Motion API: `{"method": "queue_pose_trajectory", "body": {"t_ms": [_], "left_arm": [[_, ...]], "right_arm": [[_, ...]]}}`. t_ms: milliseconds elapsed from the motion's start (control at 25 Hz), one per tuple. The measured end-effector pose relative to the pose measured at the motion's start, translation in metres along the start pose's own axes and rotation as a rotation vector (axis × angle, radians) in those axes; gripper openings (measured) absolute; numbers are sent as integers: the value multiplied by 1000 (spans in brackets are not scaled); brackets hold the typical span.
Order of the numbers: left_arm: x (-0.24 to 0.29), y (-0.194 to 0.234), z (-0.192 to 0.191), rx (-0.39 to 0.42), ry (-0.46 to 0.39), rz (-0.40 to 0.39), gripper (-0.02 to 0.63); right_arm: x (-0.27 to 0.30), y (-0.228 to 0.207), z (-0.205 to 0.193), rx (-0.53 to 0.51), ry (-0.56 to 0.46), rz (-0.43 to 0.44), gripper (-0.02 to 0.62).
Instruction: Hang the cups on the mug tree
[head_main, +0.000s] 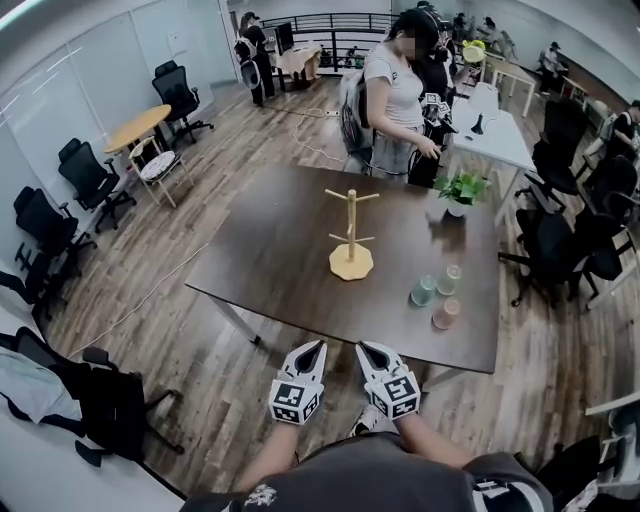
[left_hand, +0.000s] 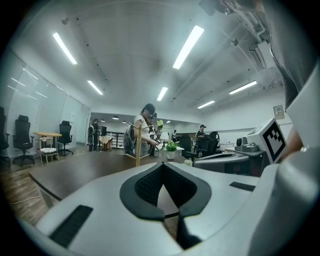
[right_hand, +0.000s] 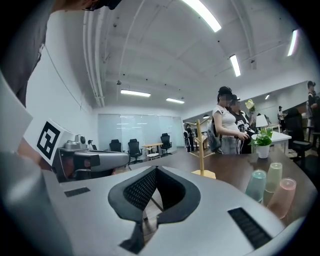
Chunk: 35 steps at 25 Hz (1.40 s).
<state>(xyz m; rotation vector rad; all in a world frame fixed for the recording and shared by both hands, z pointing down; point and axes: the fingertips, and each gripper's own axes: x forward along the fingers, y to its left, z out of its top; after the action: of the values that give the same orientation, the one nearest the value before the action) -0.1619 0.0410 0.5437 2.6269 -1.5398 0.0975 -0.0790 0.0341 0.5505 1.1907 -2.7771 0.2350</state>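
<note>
A wooden mug tree (head_main: 350, 236) stands bare in the middle of the dark table (head_main: 280, 250). Three cups stand upright to its right near the table's front: a teal one (head_main: 423, 291), a pale one (head_main: 451, 279) and a pink one (head_main: 446, 313). My left gripper (head_main: 316, 347) and right gripper (head_main: 366, 348) are side by side close to my body, short of the table's near edge, both shut and empty. The right gripper view shows its jaws (right_hand: 156, 169) closed, the mug tree (right_hand: 201, 146) ahead and the cups (right_hand: 256, 185) at right. In the left gripper view the closed gripper (left_hand: 163, 165) faces the mug tree (left_hand: 138, 146).
A small potted plant (head_main: 461, 190) sits at the table's far right corner. A person (head_main: 395, 95) stands behind the far edge. Black office chairs (head_main: 565, 245) crowd the right side, and more chairs (head_main: 90, 180) and a round table (head_main: 135, 127) stand at left.
</note>
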Motion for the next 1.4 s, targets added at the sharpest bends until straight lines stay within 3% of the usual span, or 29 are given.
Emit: {"method": "queue_pose_trajectory", "body": {"t_ms": [400,840,1240,1400], "left_arm": [[106,10,25,49,6,-63,0],[167,7,18,37,34,-127,0],[223,23,26,51,15,-315,0],[247,24,31,57,17,-397,0]], "right_arm": [[38,-93,22,27,-37,-53,25],[54,-148,16,45,-17,-110,25],[80,-176,26,-2,-6,-270,25],[81,-193,32,90,-32,-352,25]]}}
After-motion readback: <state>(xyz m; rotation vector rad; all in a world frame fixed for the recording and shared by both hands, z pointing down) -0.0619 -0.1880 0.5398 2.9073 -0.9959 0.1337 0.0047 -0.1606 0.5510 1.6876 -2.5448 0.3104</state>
